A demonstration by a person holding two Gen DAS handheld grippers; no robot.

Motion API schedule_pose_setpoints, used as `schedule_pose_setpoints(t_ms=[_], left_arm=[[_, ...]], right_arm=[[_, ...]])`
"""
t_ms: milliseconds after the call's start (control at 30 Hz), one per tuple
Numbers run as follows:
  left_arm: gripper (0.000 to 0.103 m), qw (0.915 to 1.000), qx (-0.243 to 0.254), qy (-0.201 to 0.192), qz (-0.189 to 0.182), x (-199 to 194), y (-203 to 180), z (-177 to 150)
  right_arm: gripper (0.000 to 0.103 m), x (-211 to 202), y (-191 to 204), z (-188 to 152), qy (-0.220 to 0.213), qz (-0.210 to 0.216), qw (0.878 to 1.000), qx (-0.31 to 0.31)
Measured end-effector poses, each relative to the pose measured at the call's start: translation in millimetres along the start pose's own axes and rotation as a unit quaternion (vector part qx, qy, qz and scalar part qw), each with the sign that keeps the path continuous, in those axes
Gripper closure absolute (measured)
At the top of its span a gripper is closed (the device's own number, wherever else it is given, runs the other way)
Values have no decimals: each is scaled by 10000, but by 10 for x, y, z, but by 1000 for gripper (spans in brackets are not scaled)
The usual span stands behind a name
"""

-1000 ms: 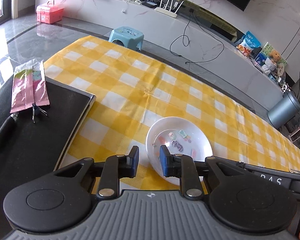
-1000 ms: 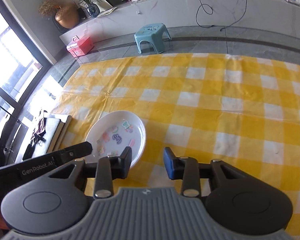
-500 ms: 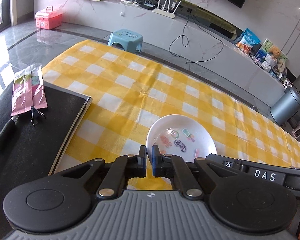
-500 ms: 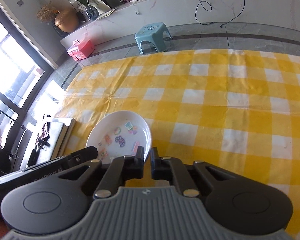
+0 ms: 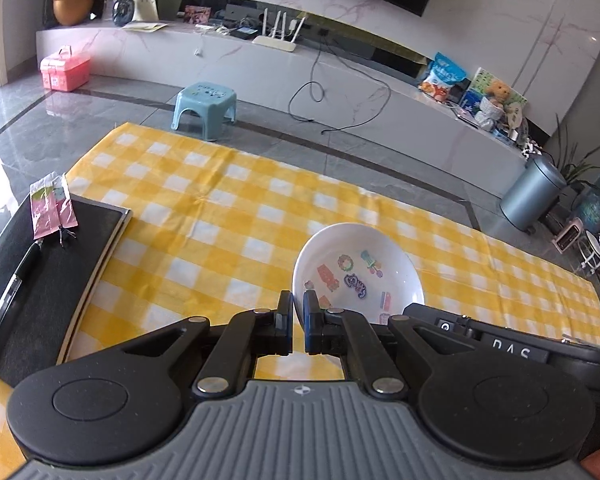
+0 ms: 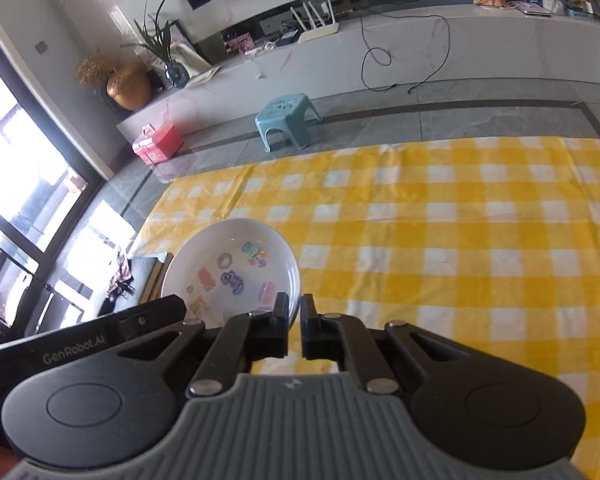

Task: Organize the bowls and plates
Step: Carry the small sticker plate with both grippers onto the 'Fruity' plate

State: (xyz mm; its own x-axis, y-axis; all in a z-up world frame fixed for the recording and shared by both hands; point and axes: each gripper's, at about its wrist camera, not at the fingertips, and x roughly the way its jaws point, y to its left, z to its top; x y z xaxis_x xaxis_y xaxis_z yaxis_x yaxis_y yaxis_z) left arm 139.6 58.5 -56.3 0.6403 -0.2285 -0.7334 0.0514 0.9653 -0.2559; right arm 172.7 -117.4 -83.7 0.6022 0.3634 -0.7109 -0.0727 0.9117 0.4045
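Observation:
A white plate (image 5: 360,268) with small cartoon prints is held up above the yellow checked tablecloth (image 5: 220,216). My left gripper (image 5: 298,320) is shut on its left rim. My right gripper (image 6: 295,320) is shut on its right rim, and the plate (image 6: 232,264) fills the left middle of the right wrist view. Each gripper's black body shows in the other's view, at the plate's near edge. The plate tilts up towards the cameras.
A black pad (image 5: 40,272) with a pink packet (image 5: 50,208) and a pen lies at the table's left end. Beyond the table's far edge stand a blue stool (image 5: 204,108), a pink box (image 5: 64,70) and a grey bin (image 5: 532,196).
Both grippers closed from open onto the plate's opposite rims. The plate then rose off the cloth and the views lifted to show more of the room.

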Motion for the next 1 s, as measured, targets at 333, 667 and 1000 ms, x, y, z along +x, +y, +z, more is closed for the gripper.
schedule_pose_setpoints(t_ms=[333,667,1000], left_arm=[[99,9988,264,260,-331,-433,-701,-460],[99,9954,392,438,-759,-599,-1227,-1031],[99,9913,418,912,-847,-480,-1476,-1605]], right_arm=[[101,-988,-482,-510,-255,-143,9991,296],[101,-1775,-1030,-1090,-376,-555,9946,793],[103,-2039,-1395,-1591,-209,-938,9884,1177]])
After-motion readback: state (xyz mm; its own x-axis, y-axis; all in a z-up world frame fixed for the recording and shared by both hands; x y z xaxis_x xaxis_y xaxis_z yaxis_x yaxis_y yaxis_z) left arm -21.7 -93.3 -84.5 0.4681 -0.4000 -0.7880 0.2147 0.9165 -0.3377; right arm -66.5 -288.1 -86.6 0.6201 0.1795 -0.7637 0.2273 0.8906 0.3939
